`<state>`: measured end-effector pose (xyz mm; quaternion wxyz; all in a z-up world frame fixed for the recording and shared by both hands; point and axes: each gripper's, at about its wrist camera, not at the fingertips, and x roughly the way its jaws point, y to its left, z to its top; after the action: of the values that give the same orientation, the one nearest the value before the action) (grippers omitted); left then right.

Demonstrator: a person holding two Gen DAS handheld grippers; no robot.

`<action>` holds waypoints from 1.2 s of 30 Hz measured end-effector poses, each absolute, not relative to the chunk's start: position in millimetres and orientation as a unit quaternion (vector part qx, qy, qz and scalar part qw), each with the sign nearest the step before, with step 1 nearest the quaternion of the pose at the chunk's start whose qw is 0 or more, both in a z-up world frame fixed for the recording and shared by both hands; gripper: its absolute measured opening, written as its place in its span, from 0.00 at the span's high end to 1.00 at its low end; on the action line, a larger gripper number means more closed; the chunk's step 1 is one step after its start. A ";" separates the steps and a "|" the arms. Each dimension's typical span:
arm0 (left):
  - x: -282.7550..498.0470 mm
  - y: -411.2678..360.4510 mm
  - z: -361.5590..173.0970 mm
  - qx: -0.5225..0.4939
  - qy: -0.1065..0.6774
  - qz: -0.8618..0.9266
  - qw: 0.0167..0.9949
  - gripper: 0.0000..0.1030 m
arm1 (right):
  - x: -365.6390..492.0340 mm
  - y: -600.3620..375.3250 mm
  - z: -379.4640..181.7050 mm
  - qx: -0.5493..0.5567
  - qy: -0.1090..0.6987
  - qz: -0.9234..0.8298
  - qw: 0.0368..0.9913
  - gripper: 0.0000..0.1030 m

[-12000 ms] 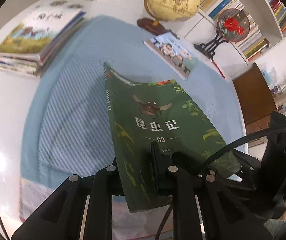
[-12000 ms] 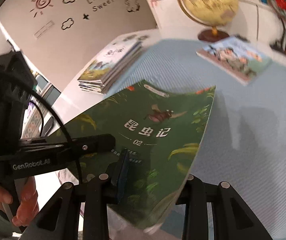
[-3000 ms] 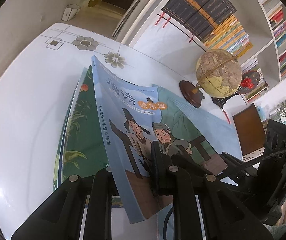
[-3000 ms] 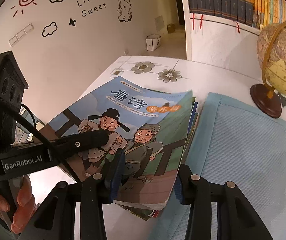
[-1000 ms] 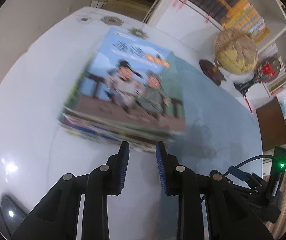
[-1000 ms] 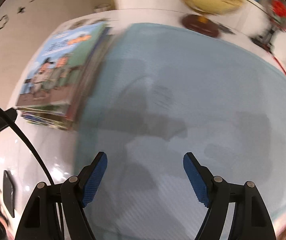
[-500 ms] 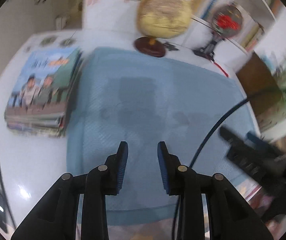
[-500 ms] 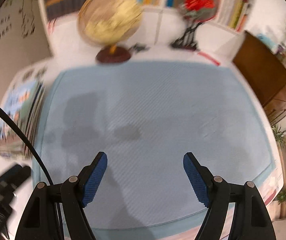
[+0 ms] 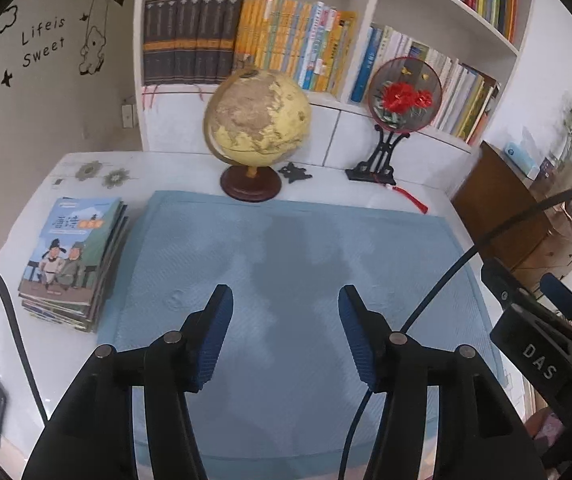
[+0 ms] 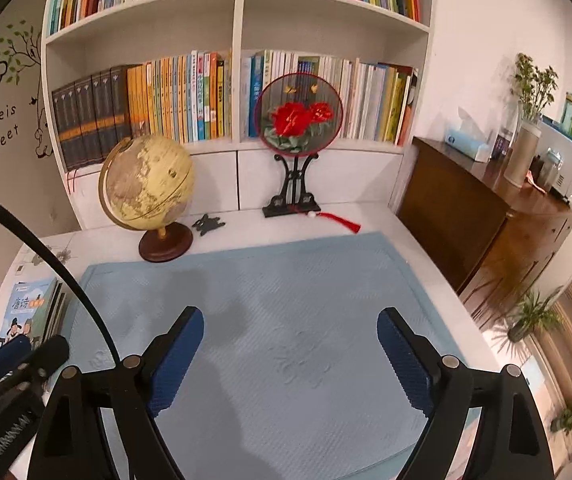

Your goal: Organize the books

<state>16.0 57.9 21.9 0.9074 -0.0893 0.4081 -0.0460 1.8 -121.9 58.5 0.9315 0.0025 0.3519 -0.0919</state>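
I have both grippers tilted down over the pale blue quilted mat (image 9: 286, 248). The white bookshelf (image 10: 238, 8) holds rows of upright books. My left gripper (image 9: 284, 320) and right gripper (image 10: 290, 344) are opening, nothing between them. The stack of picture books (image 9: 72, 256) lies left of the mat.

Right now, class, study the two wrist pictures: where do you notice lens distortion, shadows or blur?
Left wrist view: the bookshelf bows from fisheye distortion, and soft shadows fall on the blue mat. Right wrist view: the shelves curve likewise, dark shadows cross the mat near the fingers, and the potted plants at the right edge look smeared.
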 end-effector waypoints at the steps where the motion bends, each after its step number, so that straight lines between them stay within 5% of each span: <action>1: 19.7 52.8 20.3 -0.093 0.410 -0.048 0.906 0.49 | 2.7 -126.1 56.8 0.002 0.351 -0.090 0.932 0.15; 20: 26.9 -35.3 -14.6 -0.090 0.447 -0.037 0.889 0.49 | 22.7 -216.2 4.1 0.010 0.411 -0.074 0.909 0.15; 24: 19.3 -48.5 -13.1 -0.075 0.444 -0.048 0.892 0.39 | 27.8 -223.2 -0.2 0.008 0.412 -0.071 0.908 0.15; 36: 14.7 -62.3 -14.4 -0.056 0.448 -0.074 0.889 0.39 | 30.6 -229.4 -3.1 0.015 0.419 -0.069 0.905 0.15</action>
<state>14.7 -62.3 -14.4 0.8893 -0.0559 0.4479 -0.0737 30.6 -229.4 -3.1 0.9053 0.0154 0.4188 -0.0689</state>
